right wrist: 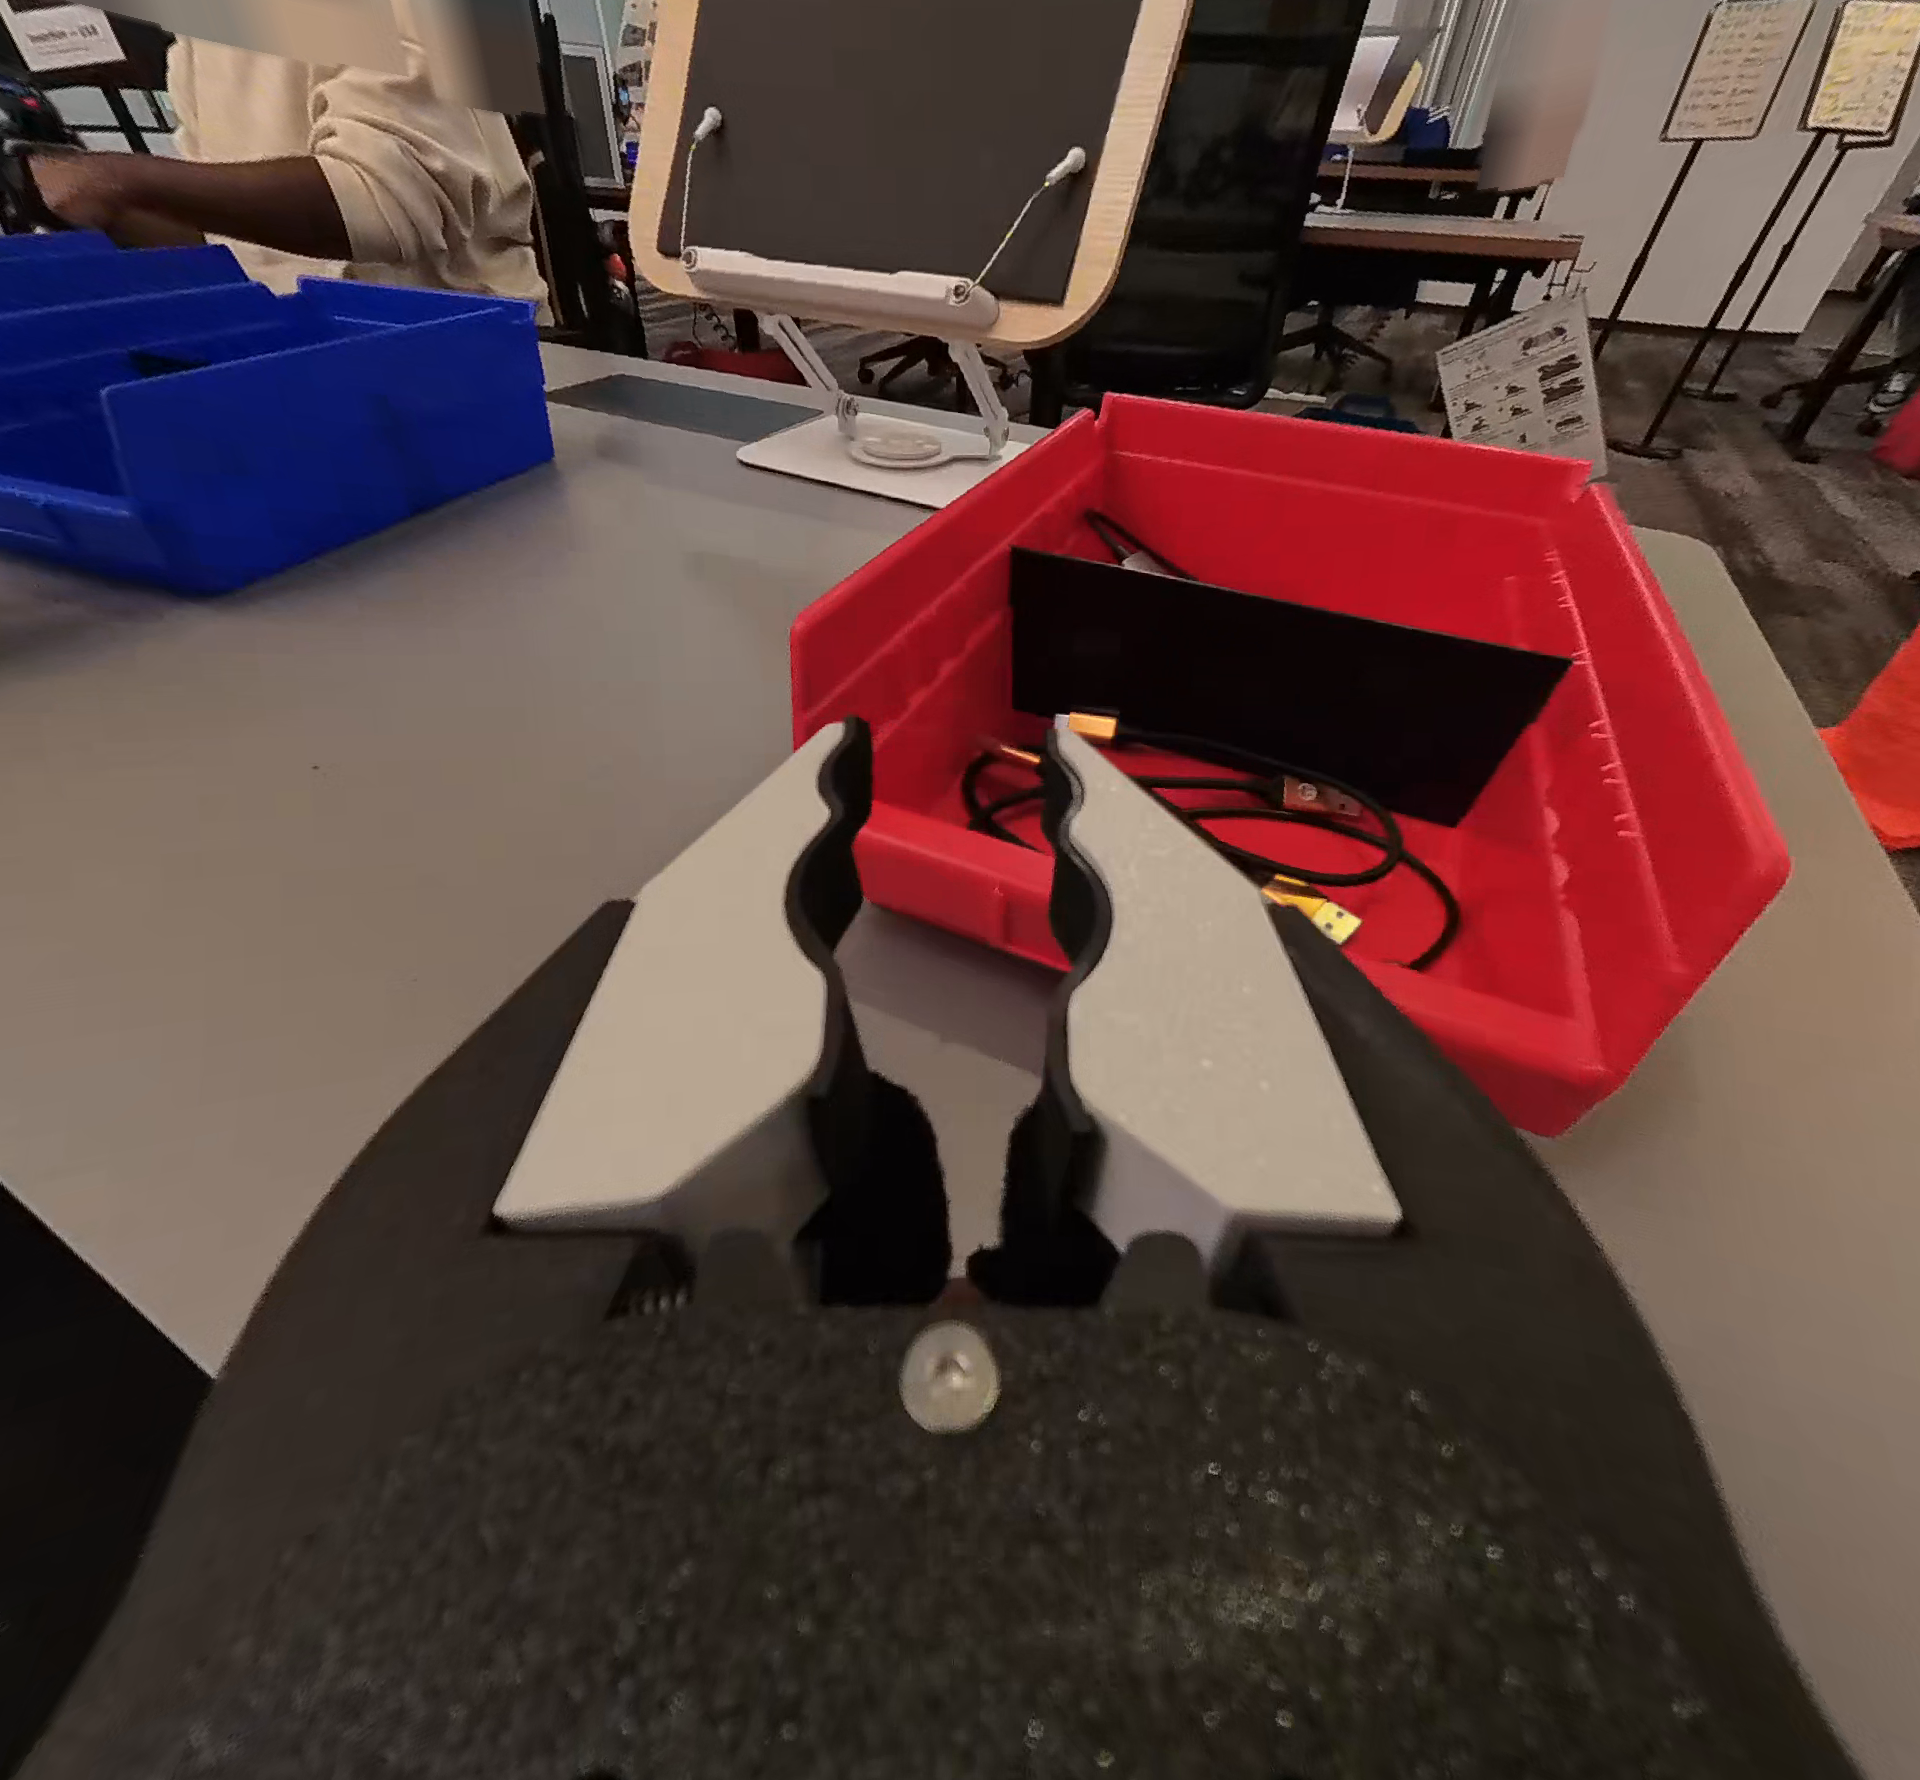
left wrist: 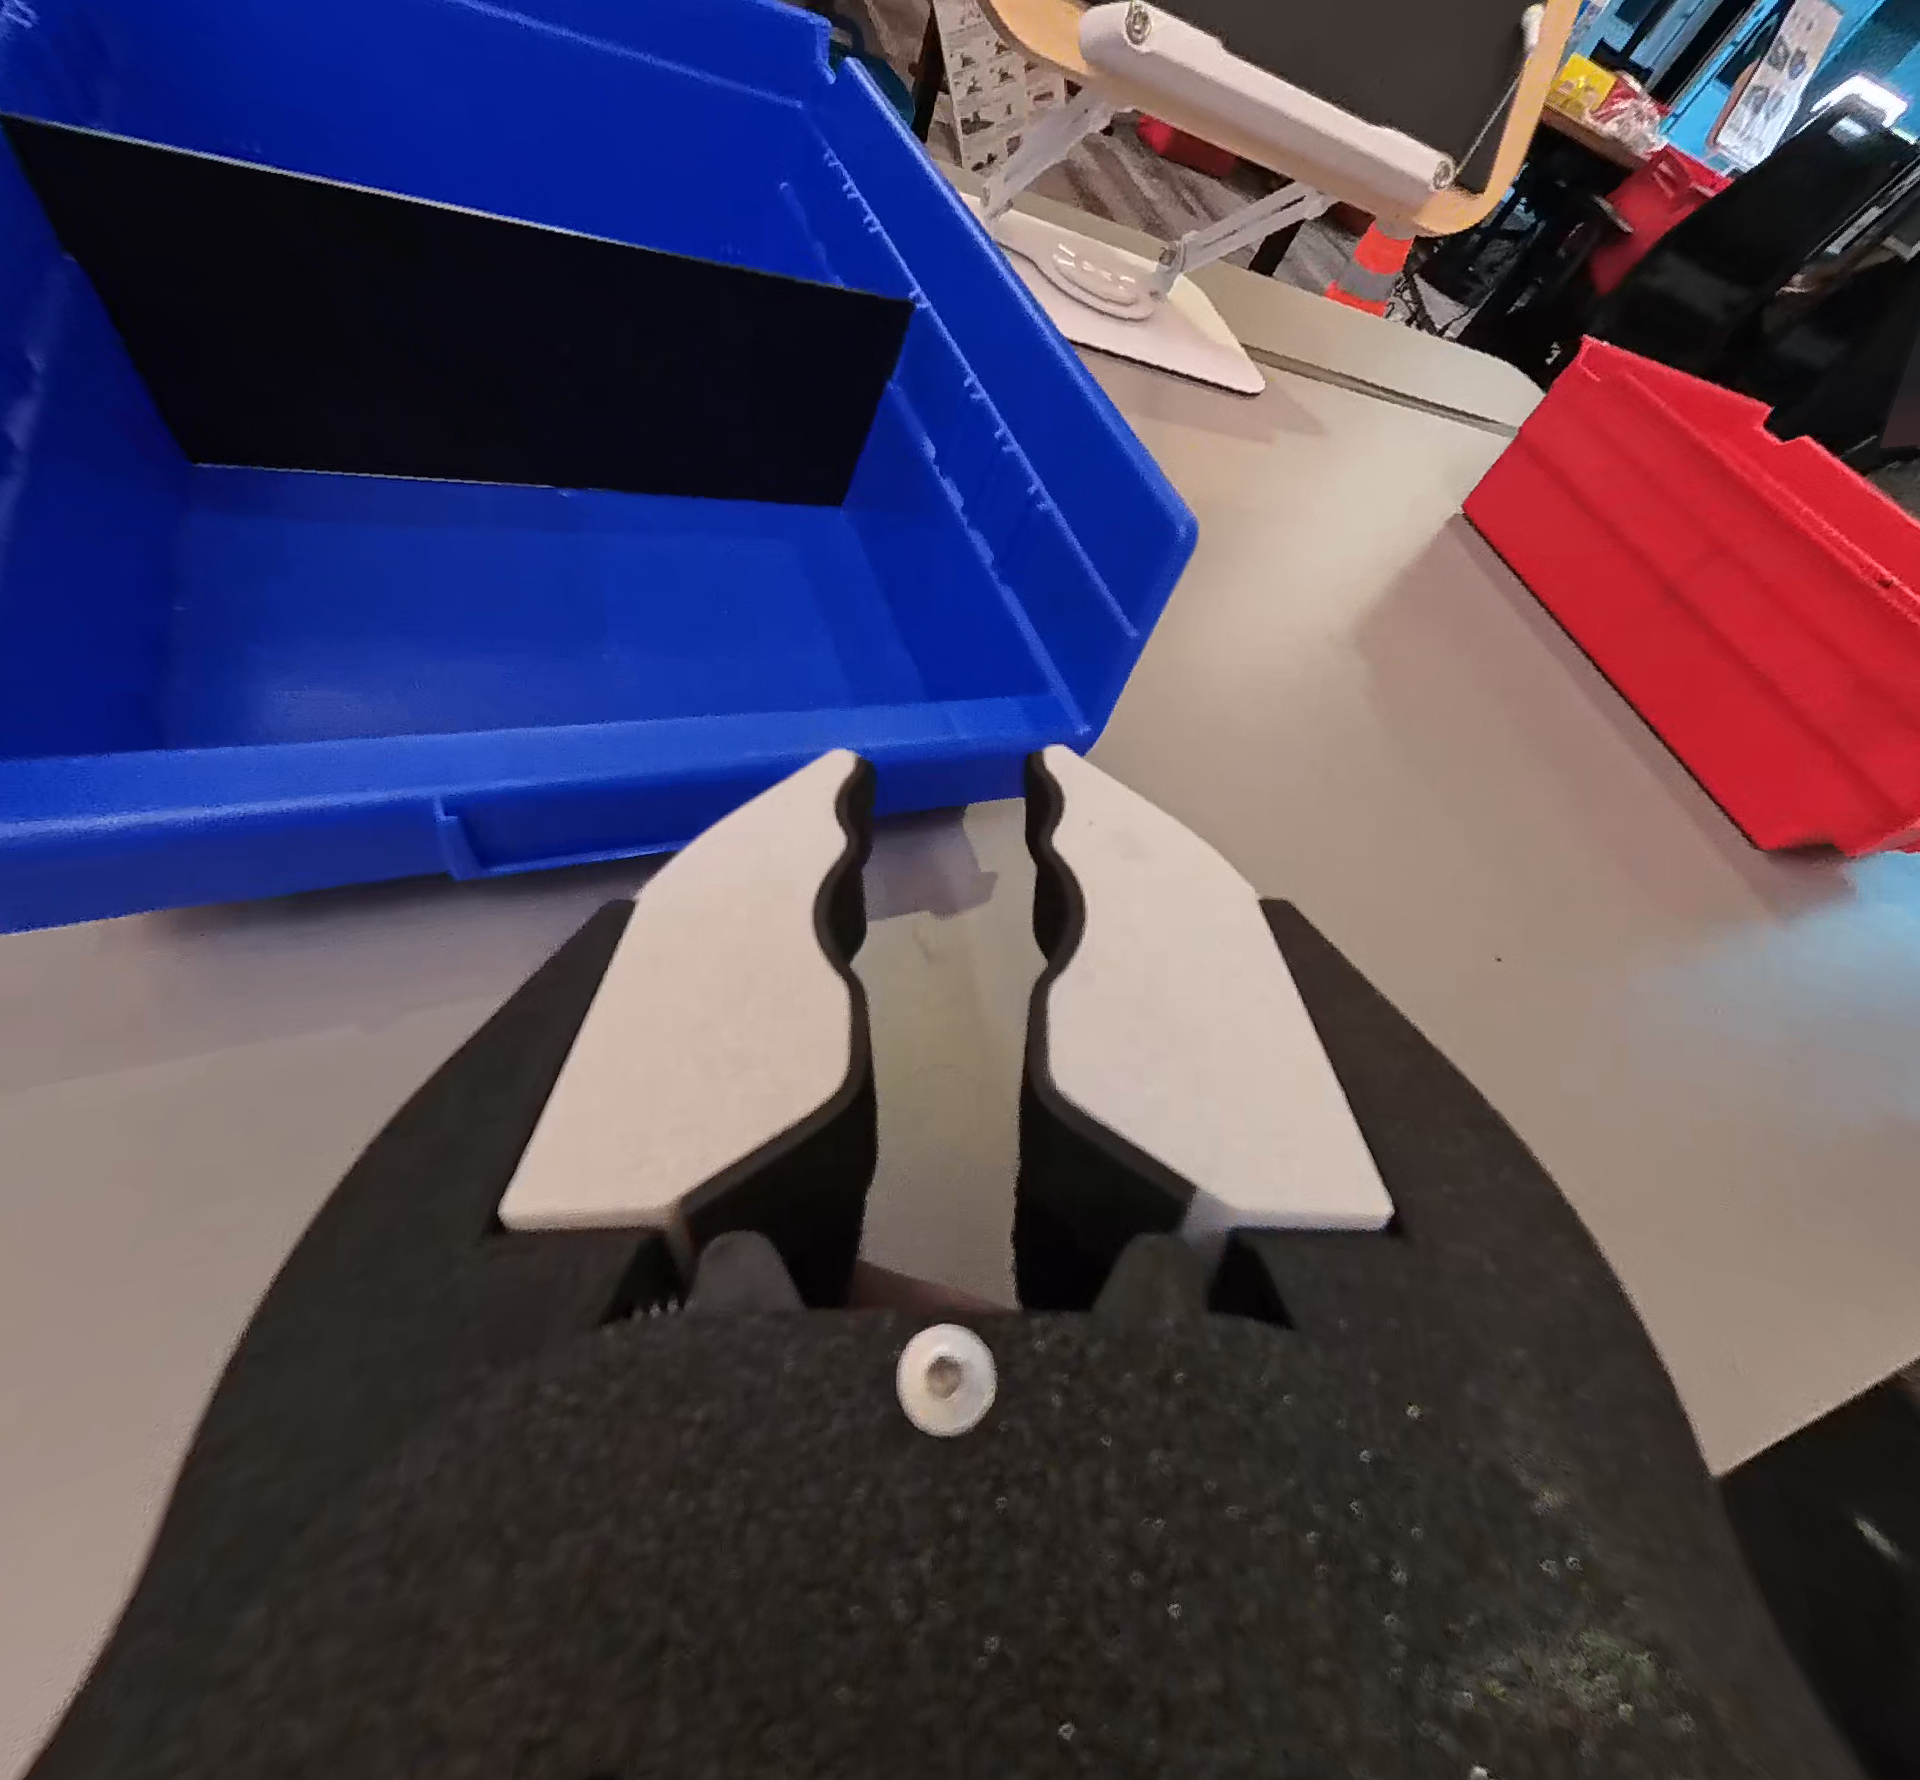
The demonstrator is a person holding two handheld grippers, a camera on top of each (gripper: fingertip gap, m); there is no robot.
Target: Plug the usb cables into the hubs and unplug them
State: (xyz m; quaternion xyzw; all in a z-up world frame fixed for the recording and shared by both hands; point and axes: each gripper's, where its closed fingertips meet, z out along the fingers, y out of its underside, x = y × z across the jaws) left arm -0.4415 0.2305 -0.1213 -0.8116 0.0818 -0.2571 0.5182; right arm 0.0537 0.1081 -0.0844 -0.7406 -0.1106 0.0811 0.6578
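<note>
Grippers nearest: my left gripper (left wrist: 945, 785) and right gripper (right wrist: 951, 759) both stand partly open, holding nothing, above the grey bench (right wrist: 416, 743). Just beyond the left one sits an empty blue plastic bin (left wrist: 520, 608) with a black divider. Ahead of the right one, black USB cables with gold plugs (right wrist: 1226, 826) lie tangled in the red plastic bin (right wrist: 1683, 857). No hub visible. Risk, as I judge: gripping a loop drags several cables together.
</note>
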